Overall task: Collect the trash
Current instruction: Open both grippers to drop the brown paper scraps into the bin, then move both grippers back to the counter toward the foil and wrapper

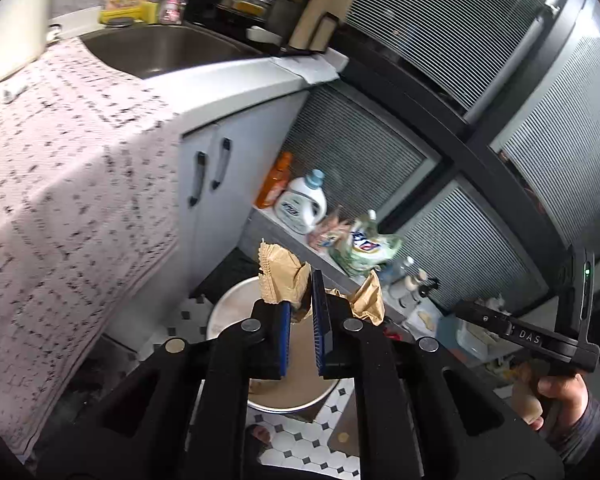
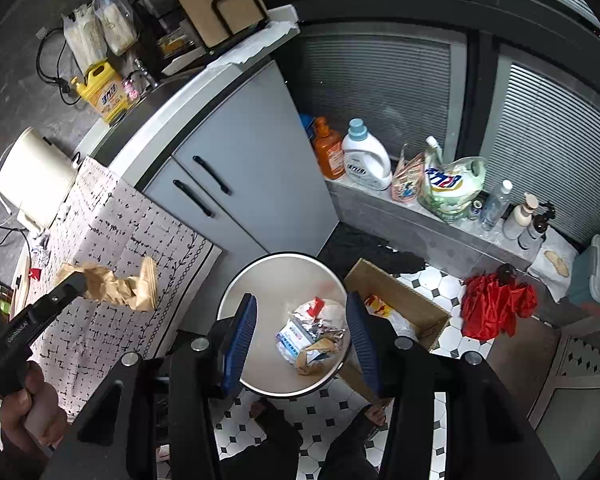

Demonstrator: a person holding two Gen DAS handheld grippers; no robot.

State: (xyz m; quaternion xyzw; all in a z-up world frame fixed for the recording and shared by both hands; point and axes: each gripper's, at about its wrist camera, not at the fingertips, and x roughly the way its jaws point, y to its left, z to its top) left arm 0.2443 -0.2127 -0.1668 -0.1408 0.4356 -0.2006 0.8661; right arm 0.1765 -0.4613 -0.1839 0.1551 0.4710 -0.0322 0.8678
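My left gripper (image 1: 302, 300) is shut on a crumpled brown paper bag (image 1: 282, 278) and holds it above the round metal trash bin (image 1: 228, 312) on the floor. The right wrist view shows the same bag (image 2: 120, 284) in the left gripper's tip, out past the patterned cloth. My right gripper (image 2: 300, 320) is open and empty, right above the bin (image 2: 260, 280). The bin holds several wrappers and foil scraps (image 2: 312, 334).
A cloth-covered counter (image 1: 60, 168) and a grey cabinet (image 2: 240, 168) stand left of the bin. A cardboard box (image 2: 404, 300) sits beside the bin. Detergent bottles (image 2: 366, 156) and refill pouches (image 2: 448, 184) line a ledge. A red cloth (image 2: 496, 304) lies on the tiled floor. My feet (image 2: 268, 412) are below.
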